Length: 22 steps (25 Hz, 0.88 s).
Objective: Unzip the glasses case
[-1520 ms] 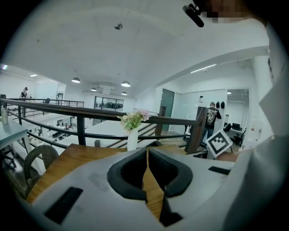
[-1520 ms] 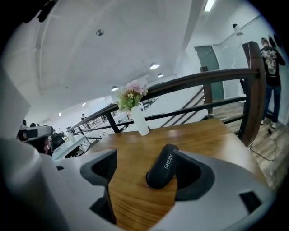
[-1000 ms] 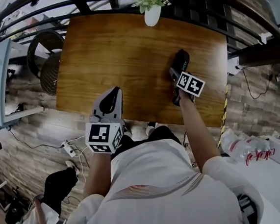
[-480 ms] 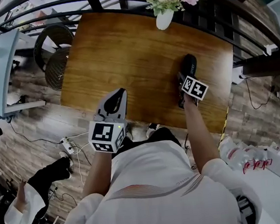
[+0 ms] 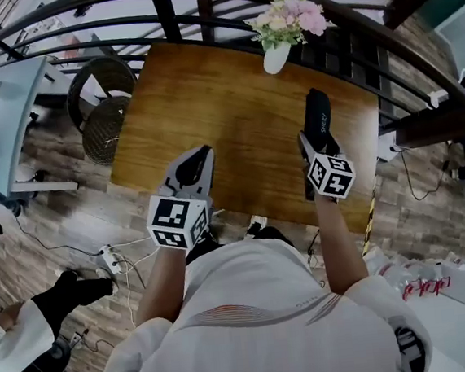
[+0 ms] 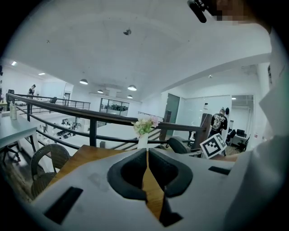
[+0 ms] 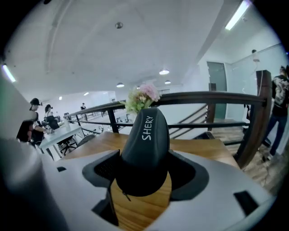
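Head view and both tool views, taken at the pick-up stage. My right tool (image 5: pixel 317 150) is gripping the glasses case (image 7: pixel 145 144). Its jaws have just been closing, and they are now standing fairly wide because their pads are pressing on the two flanks of the dark, rounded case. The case is sitting between them with its printed end pointing away from me, toward 12 o'clock. In the head view it is hanging at about 3 o'clock over the wooden surface (image 5: pixel 208 102), apparently clear of the wood. My left tool (image 5: pixel 194 162) is hovering at about 8 o'clock, near the edge closest to me, with its jaws fully together and nothing between them. A vase of flowers (image 5: pixel 277 54) is standing at 1 o'clock on the far edge, well apart from both tools.

Progress, as I am judging it: the case is secured in one tool, but it is looking fully closed. A small tab (image 7: pixel 125 195) is dangling at its near end, possibly the zip pull, though I cannot be sure. Catching the pull with the left tool and running it round the seam are both remaining to be done.
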Motion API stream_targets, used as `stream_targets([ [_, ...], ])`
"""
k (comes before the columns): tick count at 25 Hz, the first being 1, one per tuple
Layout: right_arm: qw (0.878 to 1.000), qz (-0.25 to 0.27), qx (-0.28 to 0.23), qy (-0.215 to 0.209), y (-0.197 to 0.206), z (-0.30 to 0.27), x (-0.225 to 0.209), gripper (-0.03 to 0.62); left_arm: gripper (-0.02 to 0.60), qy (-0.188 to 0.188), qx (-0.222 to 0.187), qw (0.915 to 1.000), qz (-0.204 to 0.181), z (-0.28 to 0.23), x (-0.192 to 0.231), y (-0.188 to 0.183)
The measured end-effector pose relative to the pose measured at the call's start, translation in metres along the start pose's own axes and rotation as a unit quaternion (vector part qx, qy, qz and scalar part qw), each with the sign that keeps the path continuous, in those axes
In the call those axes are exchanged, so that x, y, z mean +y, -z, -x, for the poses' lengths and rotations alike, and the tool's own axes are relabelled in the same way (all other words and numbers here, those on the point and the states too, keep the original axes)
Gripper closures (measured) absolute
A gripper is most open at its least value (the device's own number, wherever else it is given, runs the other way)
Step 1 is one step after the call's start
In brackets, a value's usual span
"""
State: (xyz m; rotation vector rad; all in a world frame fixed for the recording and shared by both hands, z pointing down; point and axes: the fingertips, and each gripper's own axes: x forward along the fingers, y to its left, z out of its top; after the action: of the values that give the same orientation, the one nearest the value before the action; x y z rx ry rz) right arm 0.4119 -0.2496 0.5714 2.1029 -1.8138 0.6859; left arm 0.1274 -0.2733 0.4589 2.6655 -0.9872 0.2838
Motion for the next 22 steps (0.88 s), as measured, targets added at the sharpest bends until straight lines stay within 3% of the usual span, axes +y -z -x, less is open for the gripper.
stream_targets([
  [6, 0.992, 0.041, -0.109, -0.045, -0.095, 0.049, 0.051, 0.21, 0.557, -0.011, -0.05, 0.9986, -0.012, 0.018, 0.016, -0.042],
  [11, 0.983, 0.068, -0.153, -0.077, -0.132, 0.072, 0.082, 0.21, 0.557, -0.008, -0.082, 0.9965, -0.01, 0.029, 0.022, -0.066],
  [14, 0.973, 0.107, -0.176, -0.108, -0.145, 0.085, 0.112, 0.21, 0.557, 0.04, -0.105, 0.993, 0.035, 0.034, 0.017, -0.078],
  [17, 0.956, 0.155, -0.2, -0.146, -0.16, 0.1, 0.148, 0.21, 0.549, 0.1, -0.126, 0.9829, 0.09, 0.039, 0.012, -0.092],
  [20, 0.932, 0.211, -0.224, -0.192, -0.168, 0.118, 0.188, 0.21, 0.385, 0.167, -0.137, 0.9692, 0.118, 0.045, -0.001, -0.104],
  [22, 0.911, 0.252, -0.237, -0.225, -0.169, 0.13, 0.214, 0.21, 0.341, 0.201, -0.144, 0.9585, 0.142, 0.05, -0.011, -0.113],
])
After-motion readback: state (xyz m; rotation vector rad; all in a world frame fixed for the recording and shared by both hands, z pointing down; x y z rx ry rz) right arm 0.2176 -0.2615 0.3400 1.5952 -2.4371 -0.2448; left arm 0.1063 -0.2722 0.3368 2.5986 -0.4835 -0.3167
